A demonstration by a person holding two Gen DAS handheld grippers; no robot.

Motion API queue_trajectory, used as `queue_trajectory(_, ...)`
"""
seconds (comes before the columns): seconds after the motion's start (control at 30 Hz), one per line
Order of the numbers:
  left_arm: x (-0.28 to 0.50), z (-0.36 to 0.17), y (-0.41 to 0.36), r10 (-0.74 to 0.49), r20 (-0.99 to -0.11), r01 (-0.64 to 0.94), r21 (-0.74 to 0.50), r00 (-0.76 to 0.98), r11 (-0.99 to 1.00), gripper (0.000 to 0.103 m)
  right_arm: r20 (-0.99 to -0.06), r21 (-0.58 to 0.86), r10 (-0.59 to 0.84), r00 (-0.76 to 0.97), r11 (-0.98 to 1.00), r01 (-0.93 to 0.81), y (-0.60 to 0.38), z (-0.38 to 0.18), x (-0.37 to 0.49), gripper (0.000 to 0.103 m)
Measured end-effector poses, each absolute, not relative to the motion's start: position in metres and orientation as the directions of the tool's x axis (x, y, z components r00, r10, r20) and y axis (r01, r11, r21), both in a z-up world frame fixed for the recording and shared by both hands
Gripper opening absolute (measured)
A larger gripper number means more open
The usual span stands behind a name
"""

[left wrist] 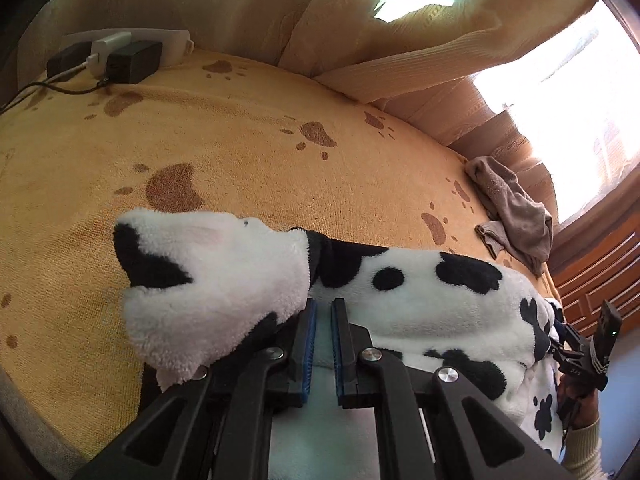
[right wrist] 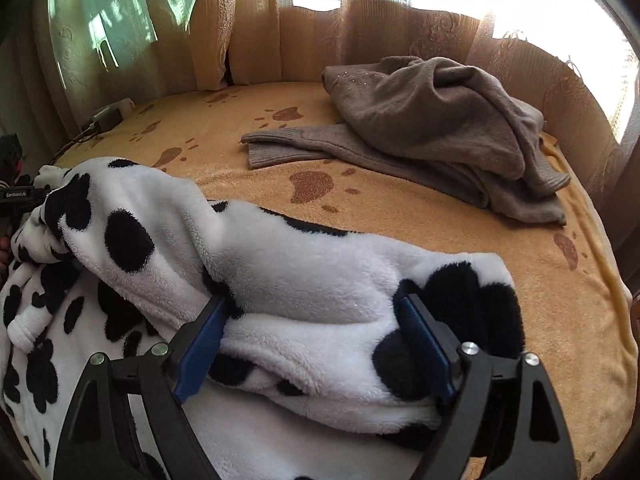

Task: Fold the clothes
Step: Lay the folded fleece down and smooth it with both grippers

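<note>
Black linkages and blue pads of the left tongs [left wrist: 323, 312] fill the near edge of the left wrist view, the 2 pads drawn close with only a thin slit between them. A pale surface shows through that slit, so I cannot tell whether any fleece is pinched there. Just left of the pads, a fluffy lobe of the cow-print fleece garment [left wrist: 420, 300] rears up off the bed [left wrist: 240, 152], probably lifted by this tool. The garment's body runs rightward across the yellow paw-print cover.

Farther right in that view, the right tongs [right wrist: 324, 320] appear only as a small black shape at the frame edge. Their own camera shows them spread wide, straddling a thick rolled ridge of the fleece, pads against either flank but not squeezing it. That wide stance suits gathering a bulky layer before pinching or smoothing it.

Each view adds something. Only the left wrist camera shows the power strip with chargers [left wrist: 116, 56] at the far left corner. Only the right wrist camera shows more spotted fabric spread flat beneath the ridge. It also gives a full look at the grey sweater [right wrist: 440, 128], heaped loosely near the curtain [right wrist: 256, 24] at the far right.

The fleece lies partly doubled over itself, lumpy and uneven. Such a scene fits a fold being made, or equally a bundle being opened out for laying flat.
</note>
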State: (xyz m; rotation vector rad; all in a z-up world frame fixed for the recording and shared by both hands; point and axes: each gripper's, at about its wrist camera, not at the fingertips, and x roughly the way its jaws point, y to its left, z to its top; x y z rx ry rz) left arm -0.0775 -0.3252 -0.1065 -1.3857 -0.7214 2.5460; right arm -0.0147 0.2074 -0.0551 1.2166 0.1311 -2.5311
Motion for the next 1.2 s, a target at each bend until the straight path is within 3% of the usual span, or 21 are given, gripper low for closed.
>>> queue_trajectory(0.13,-0.070,-0.083,-0.325,0.314,-0.748,0.124,-0.465,-0.585,-0.877,0.009,-0.730,0.081,-0.264,-0.631,-0.949,0.305,0.208,-0.032,-0.006,0.092)
queue_trajectory(0.27,-0.060,-0.045,-0.303,0.163,-0.731,0.095,-0.298,-0.662,-0.950,0.009,-0.683,0.104,-0.273,-0.678,-0.955,0.279,0.209,-0.009,0.002,0.092)
queue_trajectory(0.3,-0.060,-0.041,-0.297,0.155,-0.726,0.086,-0.283,-0.670,-0.955,0.009,-0.657,0.125,-0.293,-0.694,-0.951,0.283,0.208,0.002,0.006,0.093)
queue_trajectory(0.33,-0.060,-0.036,-0.290,0.146,-0.720,0.076,-0.267,-0.679,-0.961,0.009,-0.616,0.160,-0.334,-0.713,-0.940,0.302,0.202,0.017,0.012,0.102)
queue_trajectory(0.47,-0.071,-0.039,-0.256,0.204,-0.730,-0.002,-0.268,-0.653,-0.963,0.009,-0.567,0.181,-0.391,-0.725,-0.918,0.354,0.146,0.051,0.010,0.103)
queue_trajectory(0.63,-0.072,-0.057,-0.221,0.199,-0.750,-0.058,-0.211,-0.631,-0.976,0.009,-0.595,0.137,-0.394,-0.701,-0.909,0.394,0.061,0.038,-0.005,0.103)
queue_trajectory(0.87,-0.060,-0.081,-0.203,0.100,-0.737,-0.075,-0.068,-0.668,-0.995,0.010,-0.772,0.194,-0.335,-0.540,-0.933,0.301,0.026,-0.050,-0.035,0.103)
queue_trajectory(1.07,-0.055,-0.091,-0.183,-0.015,-0.722,-0.066,0.084,-0.691,-0.994,0.010,-0.747,0.136,-0.309,-0.589,-0.938,0.320,0.023,-0.065,-0.026,0.102)
queue_trajectory(1.2,-0.055,-0.090,-0.187,-0.004,-0.722,-0.062,0.066,-0.692,-0.996,0.010,-0.751,0.116,-0.292,-0.592,-0.941,0.317,0.020,-0.065,-0.027,0.102)
